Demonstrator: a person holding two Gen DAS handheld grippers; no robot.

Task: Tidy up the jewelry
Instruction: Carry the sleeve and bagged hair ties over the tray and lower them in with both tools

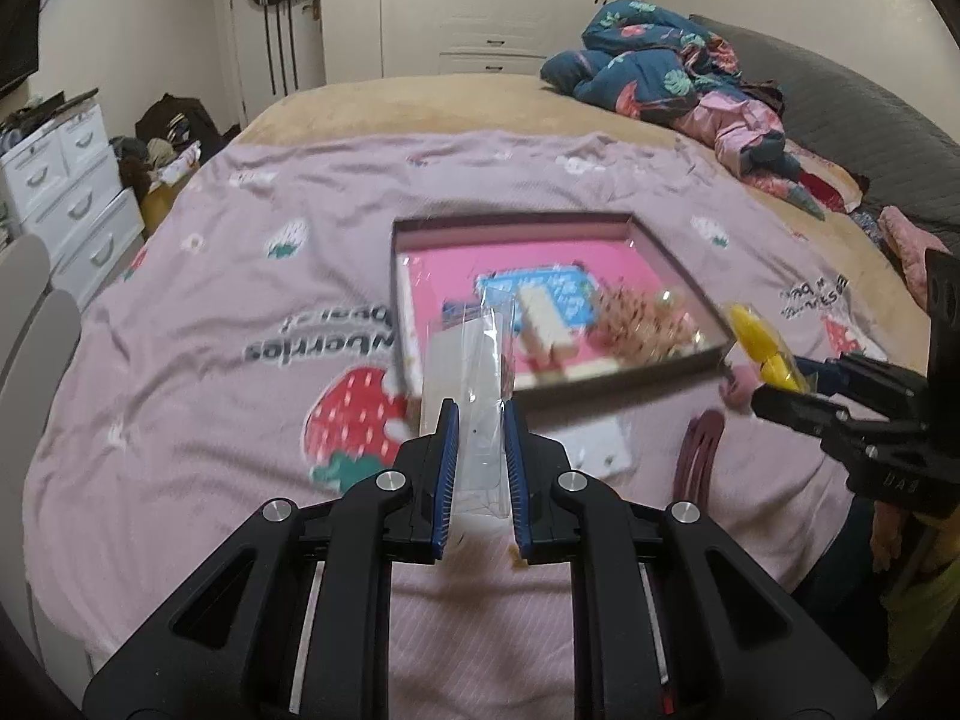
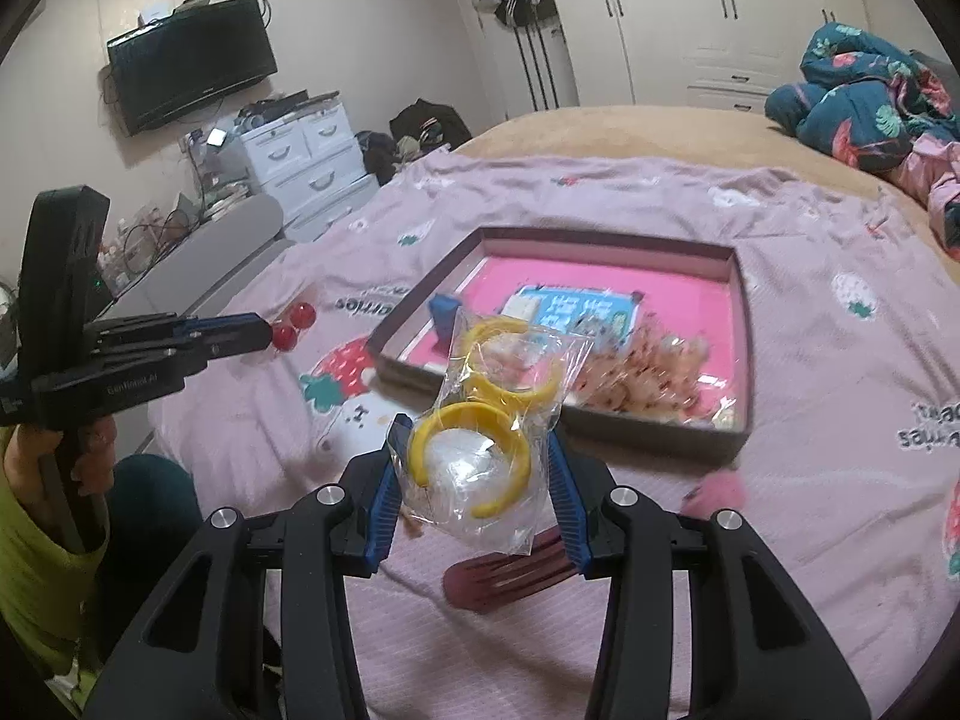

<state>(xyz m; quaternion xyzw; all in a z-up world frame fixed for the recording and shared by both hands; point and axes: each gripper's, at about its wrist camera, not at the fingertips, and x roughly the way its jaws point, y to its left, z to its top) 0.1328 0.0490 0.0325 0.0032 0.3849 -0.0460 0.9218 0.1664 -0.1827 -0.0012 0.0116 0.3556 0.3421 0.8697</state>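
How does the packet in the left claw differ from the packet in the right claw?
The left claw holds a narrow clear packet whose contents are unclear; the right claw holds a wider clear bag with yellow rings. Both are transparent plastic, held above the bed near the tray.

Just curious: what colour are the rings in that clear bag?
Yellow rings, clearest in the right wrist view, held in the right claw.

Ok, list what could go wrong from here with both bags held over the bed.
1. The right claw pinches only the clear bag of yellow bangles; the slick plastic may slip out.
2. The left claw grips a thin clear packet that may crumple.
3. The tray already looks crowded, so drops could land on other items.
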